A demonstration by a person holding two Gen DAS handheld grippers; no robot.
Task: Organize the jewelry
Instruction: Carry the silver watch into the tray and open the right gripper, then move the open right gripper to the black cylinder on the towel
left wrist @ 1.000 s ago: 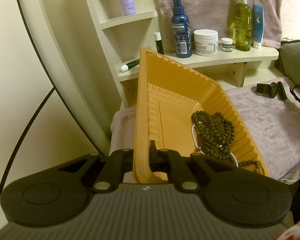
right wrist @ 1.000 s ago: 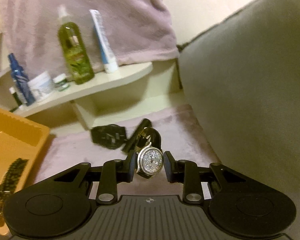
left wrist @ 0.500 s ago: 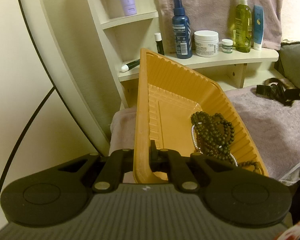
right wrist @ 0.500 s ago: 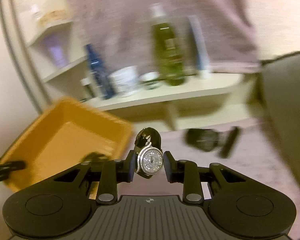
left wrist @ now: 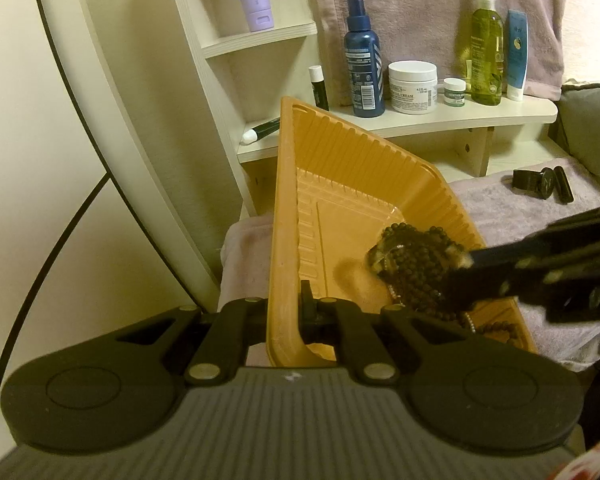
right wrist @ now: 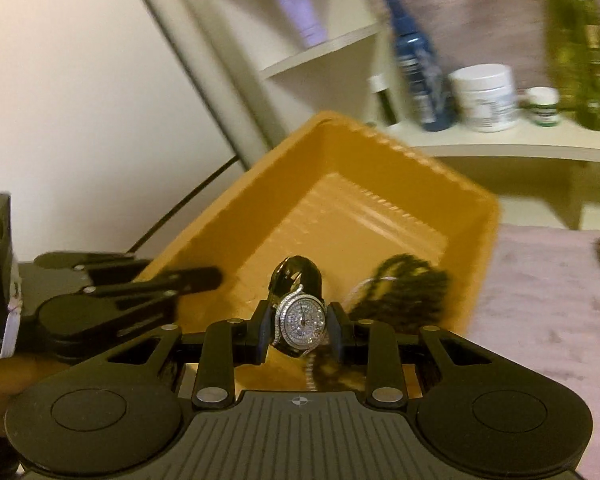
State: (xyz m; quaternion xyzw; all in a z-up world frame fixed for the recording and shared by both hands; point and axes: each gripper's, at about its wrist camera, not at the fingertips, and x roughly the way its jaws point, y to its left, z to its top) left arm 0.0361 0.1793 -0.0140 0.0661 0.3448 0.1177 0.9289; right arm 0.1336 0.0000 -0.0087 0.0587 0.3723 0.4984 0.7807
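An orange plastic tray (left wrist: pixel 364 168) stands tilted on the pink towel, and my left gripper (left wrist: pixel 292 312) is shut on its near rim. Dark bead necklaces (left wrist: pixel 416 264) lie in the tray's low corner. In the right wrist view my right gripper (right wrist: pixel 302 326) is shut on a sparkly silver watch (right wrist: pixel 302 322) with a black strap, held over the tray (right wrist: pixel 340 168) just left of the beads (right wrist: pixel 404 288). In the left wrist view the right gripper (left wrist: pixel 456 268) reaches in from the right, blurred, above the beads. The left gripper (right wrist: pixel 204 278) shows at the tray's left edge.
A cream shelf (left wrist: pixel 440 120) behind the tray carries a blue spray bottle (left wrist: pixel 362 60), a white cream jar (left wrist: pixel 412 86), a green bottle (left wrist: pixel 486 46) and tubes. A black watch and strap pieces (left wrist: pixel 542 184) lie on the pink towel (left wrist: pixel 512 208) at the right.
My right gripper has swung left with the watch, from over the towel to above the orange tray, and now shows in the left wrist view. The left gripper and tray have stayed put.
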